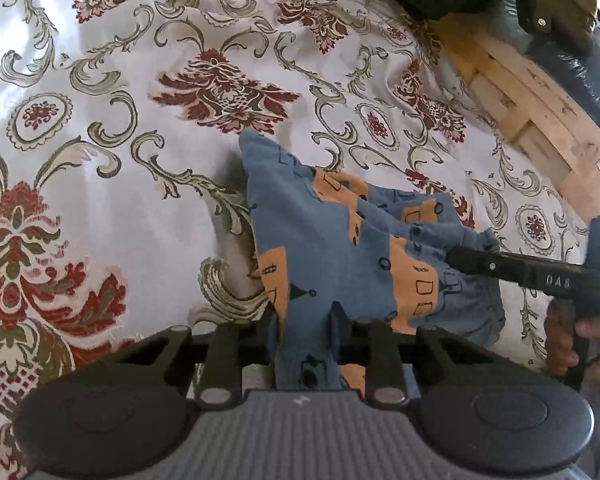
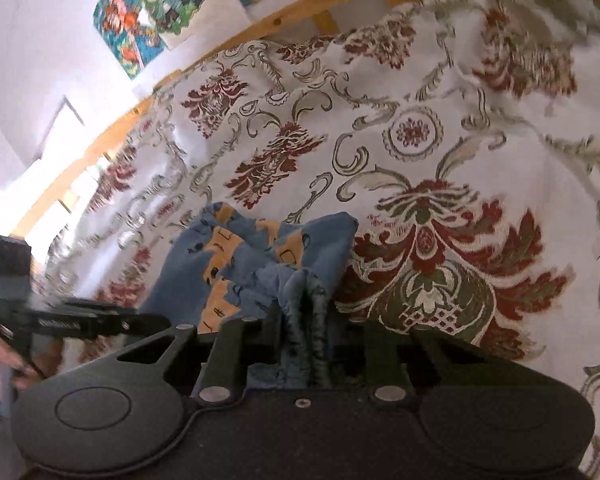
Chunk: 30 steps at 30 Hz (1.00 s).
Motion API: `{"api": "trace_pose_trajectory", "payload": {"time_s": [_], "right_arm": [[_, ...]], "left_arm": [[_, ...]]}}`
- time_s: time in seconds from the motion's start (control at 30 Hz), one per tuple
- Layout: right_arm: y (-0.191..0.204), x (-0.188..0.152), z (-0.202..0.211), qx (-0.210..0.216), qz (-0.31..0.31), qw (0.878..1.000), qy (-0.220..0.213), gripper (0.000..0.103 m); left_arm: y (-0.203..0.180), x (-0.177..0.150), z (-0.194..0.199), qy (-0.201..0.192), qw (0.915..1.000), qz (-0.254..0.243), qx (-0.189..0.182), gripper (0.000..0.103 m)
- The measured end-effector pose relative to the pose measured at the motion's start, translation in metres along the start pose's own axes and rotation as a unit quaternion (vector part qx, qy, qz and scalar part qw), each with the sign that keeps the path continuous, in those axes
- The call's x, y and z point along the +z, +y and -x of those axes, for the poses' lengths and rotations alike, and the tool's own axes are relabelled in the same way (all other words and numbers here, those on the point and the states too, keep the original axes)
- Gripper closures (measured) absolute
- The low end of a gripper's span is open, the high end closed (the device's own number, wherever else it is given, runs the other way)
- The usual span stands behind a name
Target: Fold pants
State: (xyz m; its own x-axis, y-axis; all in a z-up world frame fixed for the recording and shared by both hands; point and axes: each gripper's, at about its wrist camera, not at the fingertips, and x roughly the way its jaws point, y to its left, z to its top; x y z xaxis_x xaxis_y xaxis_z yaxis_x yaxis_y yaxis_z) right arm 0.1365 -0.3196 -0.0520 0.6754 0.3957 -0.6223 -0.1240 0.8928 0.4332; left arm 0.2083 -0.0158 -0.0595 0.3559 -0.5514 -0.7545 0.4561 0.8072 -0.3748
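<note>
Small blue pants (image 1: 340, 240) with orange patches and black drawings lie bunched on a floral bedspread (image 1: 140, 120). My left gripper (image 1: 306, 316) is shut on a blue edge of the pants, cloth pinched between its black fingers. The right gripper (image 1: 460, 258) reaches in from the right of the left wrist view and bites the gathered waistband. In the right wrist view the pants (image 2: 260, 256) rise in a heap, and my right gripper (image 2: 306, 304) is shut on the ruched waistband. The left gripper (image 2: 156, 322) shows at the left, its tip against the cloth.
The bedspread (image 2: 440, 160) covers the whole bed. A wooden bed frame (image 1: 532, 108) runs along the right with dark bags (image 1: 560, 20) beyond it. A wooden rail (image 2: 260, 28) and a white wall with colourful posters (image 2: 152, 8) lie behind. A hand (image 1: 596, 340) holds the right gripper's handle.
</note>
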Motion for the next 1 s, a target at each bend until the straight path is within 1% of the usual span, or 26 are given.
{"api": "trace_pose_trajectory", "payload": {"time_s": [0.1,0.23,0.3,0.37,0.43,0.5,0.53,0.6,0.7,0.77,0.83,0.93,1.0], "right_arm": [[0.025,-0.006,0.001,-0.048,0.055,0.997,-0.01,0.084],[0.056,-0.016,0.002,-0.099,0.129,0.986,-0.028,0.085],[0.069,-0.02,0.004,-0.114,0.166,0.979,-0.04,0.085],[0.077,-0.021,0.006,-0.12,0.188,0.973,-0.053,0.085],[0.079,-0.016,0.007,-0.118,0.191,0.972,-0.064,0.085],[0.081,-0.002,0.002,-0.109,0.194,0.973,-0.067,0.086],[0.081,0.006,-0.003,-0.104,0.193,0.973,-0.069,0.086],[0.079,0.028,-0.014,-0.085,0.182,0.978,-0.061,0.086],[0.074,0.056,-0.033,-0.061,0.168,0.983,-0.046,0.086],[0.071,0.071,-0.049,-0.049,0.16,0.986,-0.026,0.086],[0.067,0.076,-0.063,-0.044,0.155,0.987,-0.005,0.086],[0.058,0.075,-0.082,-0.045,0.142,0.989,0.024,0.086],[0.053,0.07,-0.088,-0.046,0.131,0.99,0.031,0.086]], "left_arm": [[-0.004,-0.003,0.002,-0.003,0.9999,0.003,0.013,0.078],[-0.019,-0.009,0.008,-0.018,0.9988,-0.009,0.045,0.083],[-0.026,-0.012,0.015,-0.03,0.9979,-0.013,0.057,0.084],[-0.029,-0.011,0.023,-0.044,0.997,-0.014,0.062,0.085],[-0.031,-0.006,0.03,-0.058,0.996,-0.021,0.065,0.085],[-0.028,0.007,0.036,-0.075,0.9947,-0.019,0.069,0.085],[-0.023,0.016,0.038,-0.083,0.994,-0.012,0.07,0.085],[-0.01,0.032,0.041,-0.094,0.9929,0.006,0.072,0.085],[0.012,0.046,0.042,-0.103,0.9915,0.034,0.072,0.085],[0.026,0.049,0.039,-0.101,0.9912,0.051,0.069,0.085],[0.041,0.049,0.032,-0.09,0.9917,0.068,0.061,0.085],[0.057,0.045,0.018,-0.069,0.9926,0.086,0.053,0.085],[0.064,0.043,0.012,-0.061,0.993,0.088,0.051,0.085]]}}
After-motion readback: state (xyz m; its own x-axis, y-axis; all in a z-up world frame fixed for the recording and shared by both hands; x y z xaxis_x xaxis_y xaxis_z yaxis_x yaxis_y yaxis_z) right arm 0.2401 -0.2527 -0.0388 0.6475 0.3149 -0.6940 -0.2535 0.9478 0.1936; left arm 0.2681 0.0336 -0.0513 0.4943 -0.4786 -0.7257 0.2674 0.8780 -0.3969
